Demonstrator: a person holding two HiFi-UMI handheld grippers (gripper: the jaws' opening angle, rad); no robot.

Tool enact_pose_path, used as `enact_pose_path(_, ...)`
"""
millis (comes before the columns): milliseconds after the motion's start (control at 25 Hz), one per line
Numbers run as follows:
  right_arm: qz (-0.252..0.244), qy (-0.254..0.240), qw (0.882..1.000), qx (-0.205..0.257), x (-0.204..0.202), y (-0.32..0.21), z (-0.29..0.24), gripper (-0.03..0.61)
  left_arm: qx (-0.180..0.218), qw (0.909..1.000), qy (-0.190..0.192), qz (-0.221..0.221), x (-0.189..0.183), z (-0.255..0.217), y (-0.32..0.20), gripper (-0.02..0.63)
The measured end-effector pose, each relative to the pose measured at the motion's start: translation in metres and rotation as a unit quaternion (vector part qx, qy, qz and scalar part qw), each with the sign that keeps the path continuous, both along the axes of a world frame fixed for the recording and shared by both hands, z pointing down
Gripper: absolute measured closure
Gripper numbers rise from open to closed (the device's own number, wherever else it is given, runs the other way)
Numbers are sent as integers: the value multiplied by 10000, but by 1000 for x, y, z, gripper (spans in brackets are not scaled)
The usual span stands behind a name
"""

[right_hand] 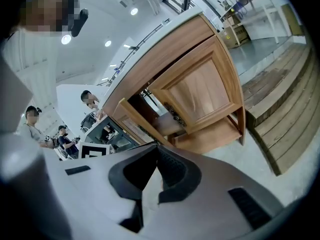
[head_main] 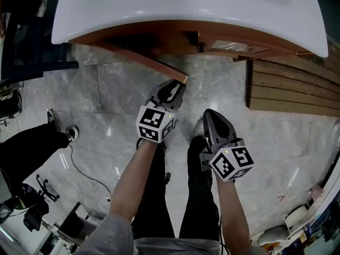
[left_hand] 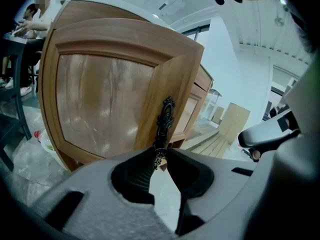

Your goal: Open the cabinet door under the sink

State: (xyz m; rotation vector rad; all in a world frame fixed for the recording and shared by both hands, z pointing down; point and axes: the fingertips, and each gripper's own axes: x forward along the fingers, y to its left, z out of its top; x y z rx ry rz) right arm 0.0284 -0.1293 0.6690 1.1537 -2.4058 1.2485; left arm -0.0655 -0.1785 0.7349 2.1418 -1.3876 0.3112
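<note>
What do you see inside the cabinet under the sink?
Past the open door, only a dark space and a wooden surface show; the shut door covers the rest.

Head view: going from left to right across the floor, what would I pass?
A bystander's shoe → the left claw → the right claw → the wooden steps.
</note>
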Motion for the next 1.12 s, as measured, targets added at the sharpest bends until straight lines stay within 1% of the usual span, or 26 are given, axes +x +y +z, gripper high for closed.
enact_pose_path(200,151,232,9996,-21,-29,27,14,568,-4,9990,110,439,-8,0,26,532)
enact_pose_path(400,222,411,9988,-109,-57,57,23,568,0,9960,115,887,-20,0,59,532)
enact_pose_path(600,145,484,9986,-182,-88,81,32,568,-20,9905,-5,1375,-40,3,92,532)
enact_pose_path(760,38,506,9983,-284,-114,102,41,568,-34,9848,-183,1727,-67,6,121,532)
enact_pose_path(920,-122,479,9980,-383,-143,120,48,568,-124,9825,-315,1832,-103,9,147,539)
enact_pose_path(1120,-382,425,9975,-407,-183,136,50,568,-187,9848,-459,1662,-147,11,165,557)
